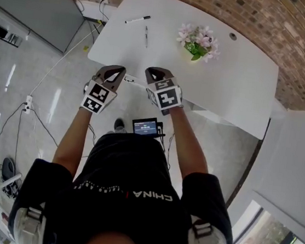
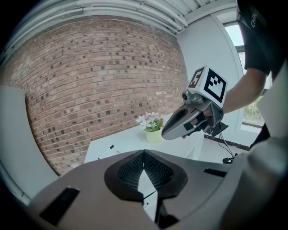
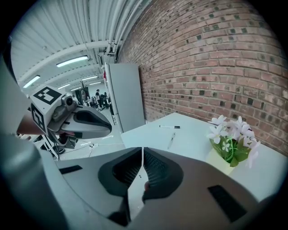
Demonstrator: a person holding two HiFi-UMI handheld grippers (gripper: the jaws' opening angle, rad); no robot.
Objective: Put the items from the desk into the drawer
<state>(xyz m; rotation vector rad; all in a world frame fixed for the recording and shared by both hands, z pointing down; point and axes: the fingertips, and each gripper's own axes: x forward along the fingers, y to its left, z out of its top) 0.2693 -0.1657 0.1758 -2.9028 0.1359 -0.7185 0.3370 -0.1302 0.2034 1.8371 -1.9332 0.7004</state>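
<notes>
Bright, even indoor light. Ceiling strip lights (image 3: 72,60) glow in the right gripper view; a window (image 2: 233,42) shines pale in the left one. The white desk (image 1: 238,96) is evenly lit. Both gripper views bulge, fisheye, with dark rounded corners and soft edges

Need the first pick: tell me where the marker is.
In the head view the marker lies near the desk's far left corner, just beyond the pen and left of the flower pot.

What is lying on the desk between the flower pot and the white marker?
A slim pen lies between them, nearer the marker; the rest of that desk stretch is bare. The head view shows it best.
</notes>
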